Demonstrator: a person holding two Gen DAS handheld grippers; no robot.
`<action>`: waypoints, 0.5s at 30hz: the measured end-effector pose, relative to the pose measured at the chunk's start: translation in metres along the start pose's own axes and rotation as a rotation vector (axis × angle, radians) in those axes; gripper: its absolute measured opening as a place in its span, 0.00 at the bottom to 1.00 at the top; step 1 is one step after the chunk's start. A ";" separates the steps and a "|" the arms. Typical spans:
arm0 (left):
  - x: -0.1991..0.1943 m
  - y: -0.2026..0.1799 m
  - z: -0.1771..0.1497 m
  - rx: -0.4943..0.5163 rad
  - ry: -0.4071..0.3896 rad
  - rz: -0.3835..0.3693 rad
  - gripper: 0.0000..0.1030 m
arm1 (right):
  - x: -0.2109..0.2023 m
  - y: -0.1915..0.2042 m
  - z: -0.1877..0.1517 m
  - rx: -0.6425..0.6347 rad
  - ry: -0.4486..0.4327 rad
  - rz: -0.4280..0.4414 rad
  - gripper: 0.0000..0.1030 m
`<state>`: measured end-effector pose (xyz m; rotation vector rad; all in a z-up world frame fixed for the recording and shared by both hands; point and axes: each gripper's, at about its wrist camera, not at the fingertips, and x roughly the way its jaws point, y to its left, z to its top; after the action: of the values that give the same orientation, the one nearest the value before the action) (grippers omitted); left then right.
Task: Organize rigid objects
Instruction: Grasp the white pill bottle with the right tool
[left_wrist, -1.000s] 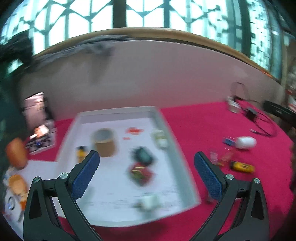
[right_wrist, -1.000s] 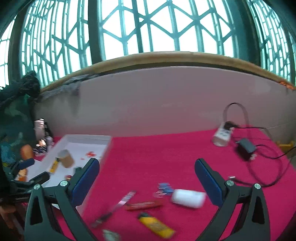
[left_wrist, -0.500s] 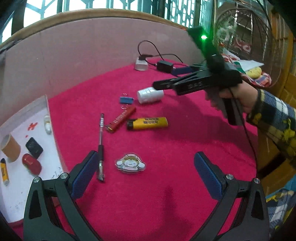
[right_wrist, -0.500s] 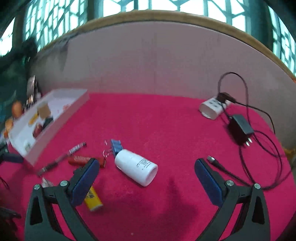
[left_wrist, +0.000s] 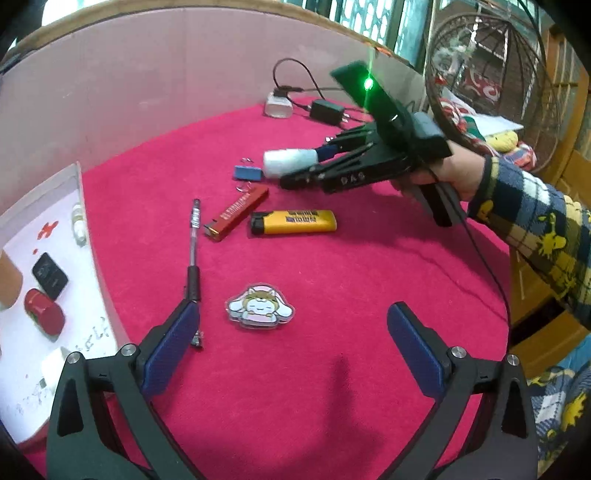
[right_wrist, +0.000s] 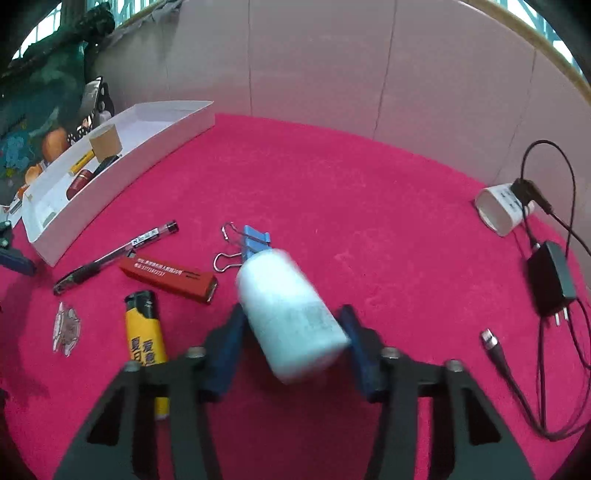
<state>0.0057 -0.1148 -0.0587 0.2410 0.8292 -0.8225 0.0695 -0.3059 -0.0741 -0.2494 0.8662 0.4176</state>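
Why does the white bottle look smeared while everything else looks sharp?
Right wrist view: the white bottle between the closing right gripper is motion-blurred; the lighter and pen are crisp. Left wrist view: the bottle is slightly soft, and the fisheye bends the table edge.

Both wrist views angled down, sharing lighter (left_wrist: 293, 222)

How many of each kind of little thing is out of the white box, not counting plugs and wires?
Pen: 1
Binder clip: 1
Yellow lighter: 1
Red bar: 1
White bottle: 1
Cartoon charm: 1
Total: 6
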 end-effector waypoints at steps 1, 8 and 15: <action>0.004 -0.001 0.000 0.001 0.010 -0.005 0.94 | -0.002 0.000 -0.003 0.014 0.001 -0.005 0.39; 0.026 -0.009 0.003 0.035 0.041 0.010 0.91 | -0.024 0.001 -0.032 0.202 -0.035 0.009 0.38; 0.038 0.005 0.006 0.024 0.065 0.020 0.78 | -0.027 -0.002 -0.039 0.287 -0.062 0.022 0.38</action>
<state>0.0279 -0.1355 -0.0831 0.2984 0.8771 -0.8097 0.0287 -0.3294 -0.0774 0.0371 0.8573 0.3153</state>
